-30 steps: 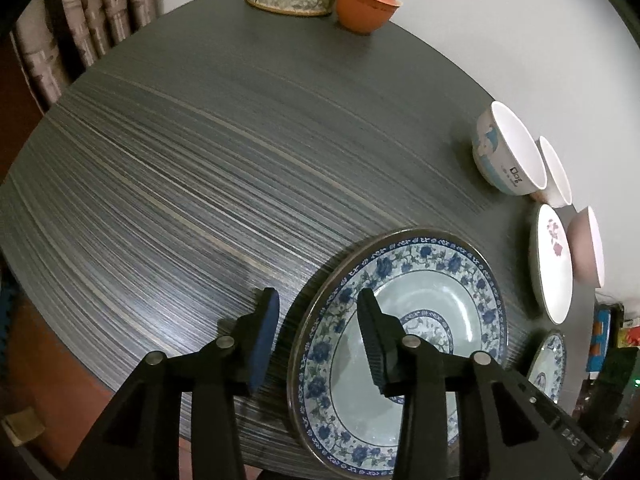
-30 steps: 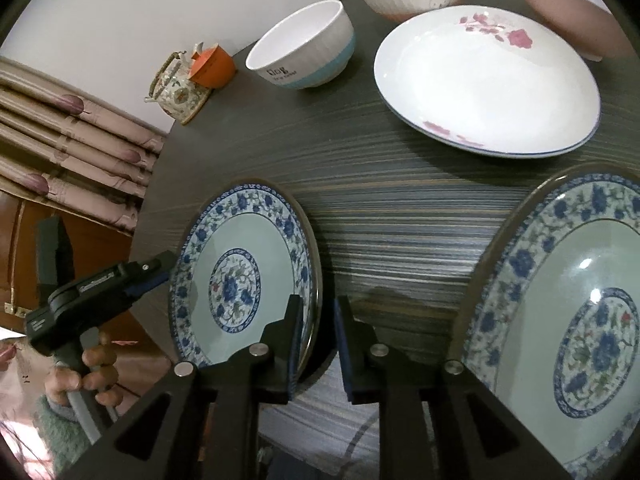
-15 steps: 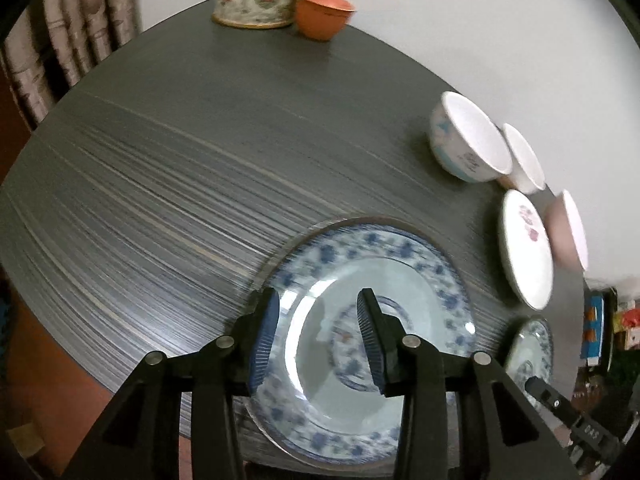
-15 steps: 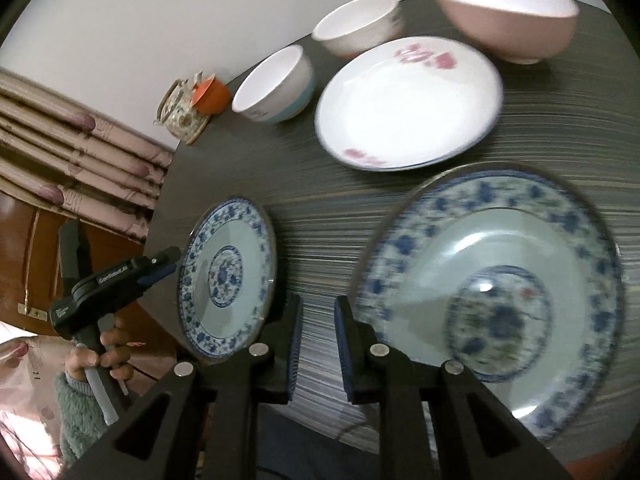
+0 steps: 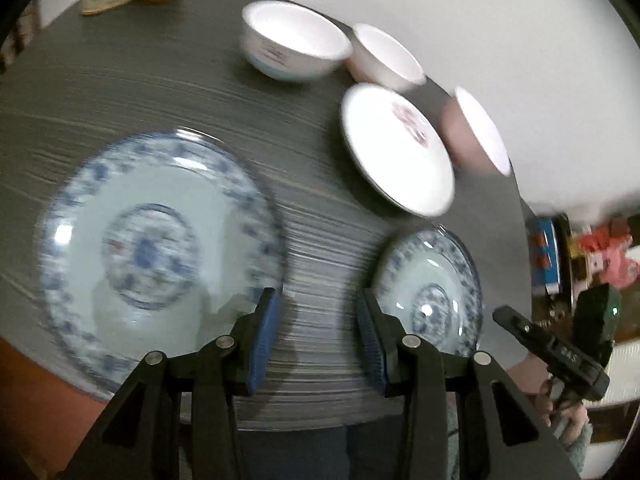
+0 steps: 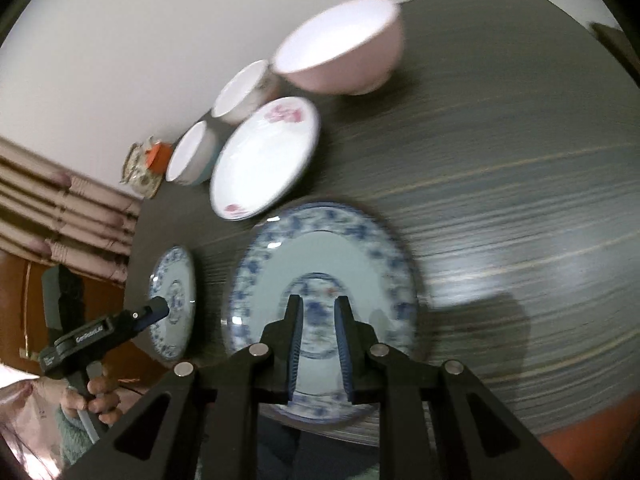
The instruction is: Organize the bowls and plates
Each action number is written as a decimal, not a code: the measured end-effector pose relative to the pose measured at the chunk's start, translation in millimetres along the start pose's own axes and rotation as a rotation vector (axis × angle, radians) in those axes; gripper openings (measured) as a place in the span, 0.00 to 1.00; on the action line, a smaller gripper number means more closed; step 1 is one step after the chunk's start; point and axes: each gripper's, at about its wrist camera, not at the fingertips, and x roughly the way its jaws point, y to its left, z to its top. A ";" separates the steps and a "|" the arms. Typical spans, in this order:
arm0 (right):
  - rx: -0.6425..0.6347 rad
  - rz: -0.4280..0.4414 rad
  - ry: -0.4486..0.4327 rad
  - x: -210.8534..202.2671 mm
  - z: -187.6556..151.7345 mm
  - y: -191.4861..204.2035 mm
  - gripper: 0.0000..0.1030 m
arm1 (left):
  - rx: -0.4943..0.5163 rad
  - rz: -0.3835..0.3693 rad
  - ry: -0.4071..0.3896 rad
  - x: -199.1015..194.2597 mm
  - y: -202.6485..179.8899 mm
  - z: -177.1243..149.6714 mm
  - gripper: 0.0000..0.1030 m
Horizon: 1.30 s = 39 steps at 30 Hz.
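Blue-and-white floral plates point(image 5: 160, 240) point(image 5: 432, 292); white plate point(image 5: 396, 148) with pink flowers; pink bowl point(image 6: 340, 48); dark grey streaked table point(image 6: 500, 160).

Blurred print on left tool point(image 6: 162, 312) body, unreadable, bowl point(image 5: 294, 46) lettering smeared

The right gripper point(image 6: 318, 320) hung over a blue-patterned plate point(image 6: 360, 248), jaws narrowly apart with nothing between them. A white floral plate point(image 6: 264, 168) lay beyond.
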 end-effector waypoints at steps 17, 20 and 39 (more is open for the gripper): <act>0.085 -0.005 0.034 21.3 0.8 -47.2 0.18 | -0.028 -0.026 0.109 47.9 -33.8 -8.1 0.36; 0.081 0.011 0.041 25.2 1.1 -48.8 0.18 | -0.030 -0.026 0.117 55.2 -37.4 -8.3 0.34; 0.070 0.054 0.048 33.1 1.3 -50.4 0.18 | -0.023 -0.032 0.152 72.9 -35.2 -9.3 0.17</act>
